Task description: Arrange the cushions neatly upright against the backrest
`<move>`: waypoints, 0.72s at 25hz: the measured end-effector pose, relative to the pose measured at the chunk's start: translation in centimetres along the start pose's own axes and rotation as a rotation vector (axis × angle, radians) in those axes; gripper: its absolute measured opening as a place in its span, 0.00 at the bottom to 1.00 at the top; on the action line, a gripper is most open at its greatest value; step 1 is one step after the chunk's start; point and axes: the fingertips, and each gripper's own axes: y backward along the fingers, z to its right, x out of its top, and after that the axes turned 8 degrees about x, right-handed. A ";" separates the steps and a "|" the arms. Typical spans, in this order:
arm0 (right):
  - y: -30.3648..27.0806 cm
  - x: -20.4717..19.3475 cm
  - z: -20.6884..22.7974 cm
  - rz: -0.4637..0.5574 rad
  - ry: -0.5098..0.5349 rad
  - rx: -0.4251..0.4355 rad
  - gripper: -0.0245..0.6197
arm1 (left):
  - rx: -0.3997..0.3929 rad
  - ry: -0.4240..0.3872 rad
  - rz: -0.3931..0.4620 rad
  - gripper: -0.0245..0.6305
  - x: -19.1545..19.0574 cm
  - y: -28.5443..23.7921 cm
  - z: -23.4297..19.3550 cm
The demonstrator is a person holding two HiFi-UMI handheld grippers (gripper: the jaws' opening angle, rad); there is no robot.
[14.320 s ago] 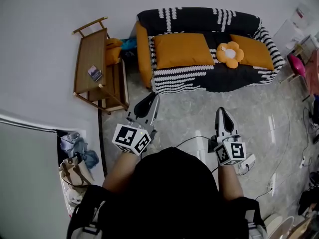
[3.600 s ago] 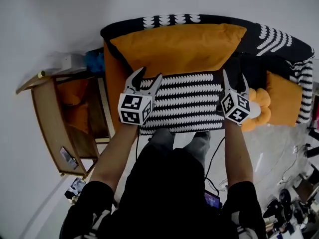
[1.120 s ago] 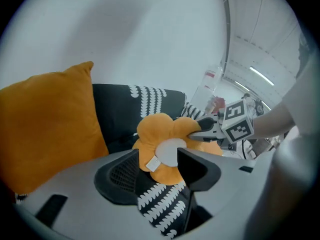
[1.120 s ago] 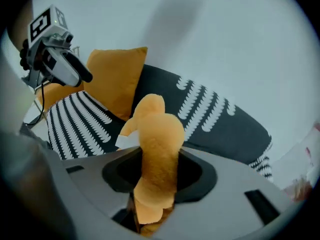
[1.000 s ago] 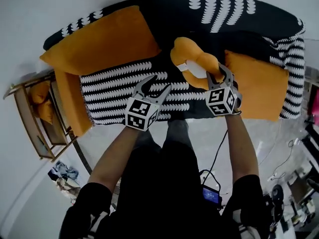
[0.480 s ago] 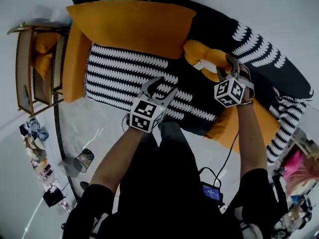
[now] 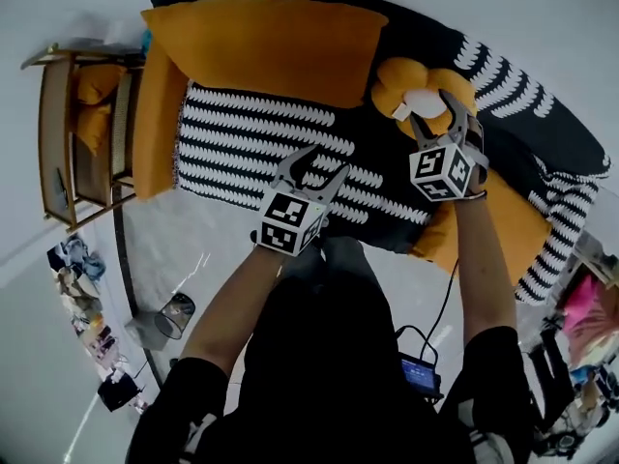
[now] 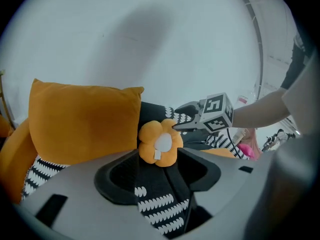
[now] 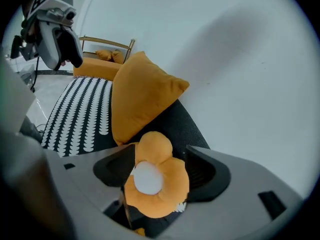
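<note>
A black-and-white covered sofa [image 7: 251,138] carries a large orange cushion [image 7: 266,46] standing upright against the backrest at its left end. Right beside it an orange flower cushion [image 7: 423,87] with a white centre leans on the backrest. My right gripper [image 7: 437,112] straddles the flower cushion [image 9: 155,184]; its jaws have just been opening and stand apart with the flower still between them. A second orange cushion [image 7: 508,230] lies flat on the seat under my right arm. My left gripper [image 7: 314,162] hovers open over the striped seat, holding nothing.
A wooden side table [image 7: 73,133] holding orange items stands off the sofa's left end. On the floor lie a small bin [image 7: 169,317], clutter at the lower left and a cabled device [image 7: 421,375]. A plain wall runs behind the backrest.
The right gripper has carried the flower cushion up to the backrest beside the large cushion, and its jaws have spread. The left gripper has shifted a little over the seat.
</note>
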 end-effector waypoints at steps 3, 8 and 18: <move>2.5 -0.9 -2.0 -0.023 -0.059 -0.033 0.53 | -0.060 -0.056 0.009 0.42 0.2 0.6 0.8; 7.6 -2.6 -5.3 -0.054 -0.215 -0.108 0.53 | -0.144 -0.171 0.034 0.43 1.1 3.1 2.4; 15.8 -5.2 -11.7 -0.036 -0.675 -0.168 0.51 | -0.230 -0.263 0.046 0.42 2.6 5.7 7.3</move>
